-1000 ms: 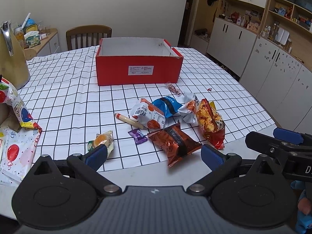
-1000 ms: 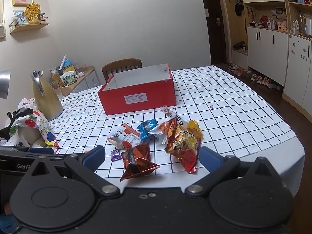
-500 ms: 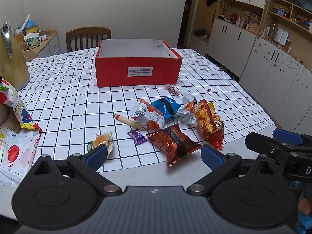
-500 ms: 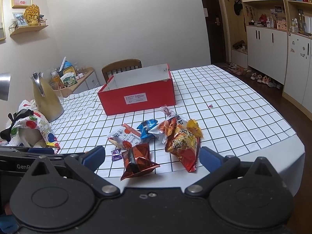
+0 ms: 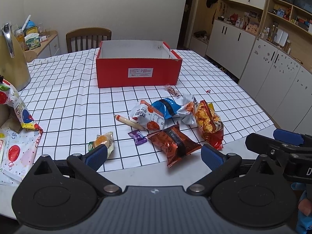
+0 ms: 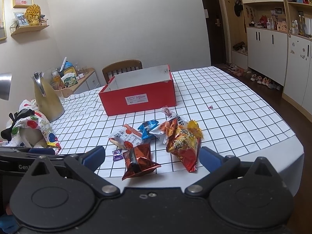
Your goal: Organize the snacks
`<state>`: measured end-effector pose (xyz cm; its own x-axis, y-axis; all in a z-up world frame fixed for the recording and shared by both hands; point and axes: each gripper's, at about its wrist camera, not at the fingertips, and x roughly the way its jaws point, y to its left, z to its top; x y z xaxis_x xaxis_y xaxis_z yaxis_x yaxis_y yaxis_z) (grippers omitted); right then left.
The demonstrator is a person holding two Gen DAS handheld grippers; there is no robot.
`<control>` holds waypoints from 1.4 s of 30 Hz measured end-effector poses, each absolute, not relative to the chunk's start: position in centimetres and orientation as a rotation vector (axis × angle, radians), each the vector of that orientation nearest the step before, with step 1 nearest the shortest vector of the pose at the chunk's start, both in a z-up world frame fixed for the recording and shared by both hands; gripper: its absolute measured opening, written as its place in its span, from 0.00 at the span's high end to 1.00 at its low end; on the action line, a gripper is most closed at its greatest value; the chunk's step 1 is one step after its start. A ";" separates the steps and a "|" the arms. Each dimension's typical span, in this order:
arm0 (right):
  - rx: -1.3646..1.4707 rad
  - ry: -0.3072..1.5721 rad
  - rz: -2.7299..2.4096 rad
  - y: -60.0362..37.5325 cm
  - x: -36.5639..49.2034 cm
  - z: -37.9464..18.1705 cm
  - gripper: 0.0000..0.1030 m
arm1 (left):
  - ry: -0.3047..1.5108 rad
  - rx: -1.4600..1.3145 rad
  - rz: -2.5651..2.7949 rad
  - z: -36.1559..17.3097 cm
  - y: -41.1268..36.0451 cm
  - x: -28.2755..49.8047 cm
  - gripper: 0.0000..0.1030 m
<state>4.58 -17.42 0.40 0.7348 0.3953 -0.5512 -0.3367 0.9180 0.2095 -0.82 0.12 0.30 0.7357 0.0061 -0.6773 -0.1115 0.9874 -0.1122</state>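
An empty red box [image 5: 138,72] [image 6: 139,100] stands open at mid-table. In front of it lie several snacks: a dark orange packet [image 5: 173,144] [image 6: 139,160], a yellow-red chip bag [image 5: 208,122] [image 6: 184,142], a blue packet [image 5: 165,107] [image 6: 148,126], a white-orange packet [image 5: 149,116] [image 6: 126,138], a purple candy [image 5: 137,136] [image 6: 117,154], a sausage stick [image 5: 128,121], a small round cake [image 5: 102,141] and a small red candy [image 5: 172,90] [image 6: 167,110]. My left gripper [image 5: 154,155] and right gripper [image 6: 151,159] hover open at the near table edge, holding nothing.
A balloon-print bag [image 5: 13,128] [image 6: 37,126] and a tan jug [image 5: 11,62] [image 6: 47,99] occupy the left side. A wooden chair [image 5: 88,39] stands behind the table. A tiny wrapper [image 5: 208,91] lies to the right. Cabinets [image 5: 273,72] line the right wall.
Both grippers have barely shifted; the view drifted slightly. The snacks and box lie as before.
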 end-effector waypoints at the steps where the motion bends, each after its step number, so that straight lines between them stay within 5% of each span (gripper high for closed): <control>1: 0.098 0.628 0.402 -17.4 4.6 0.4 0.00 | 0.741 -0.149 0.068 0.3 0.2 -0.8 0.00; 42: 0.059 0.718 0.231 -17.3 15.1 -4.7 0.01 | 0.889 -0.206 0.229 -7.3 10.5 7.4 0.00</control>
<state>15.10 -17.35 -4.68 0.7286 0.2303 -0.6451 -0.1895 0.9728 0.1332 7.38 10.47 -7.33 0.6084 0.1120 -0.7857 -0.2819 0.9559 -0.0820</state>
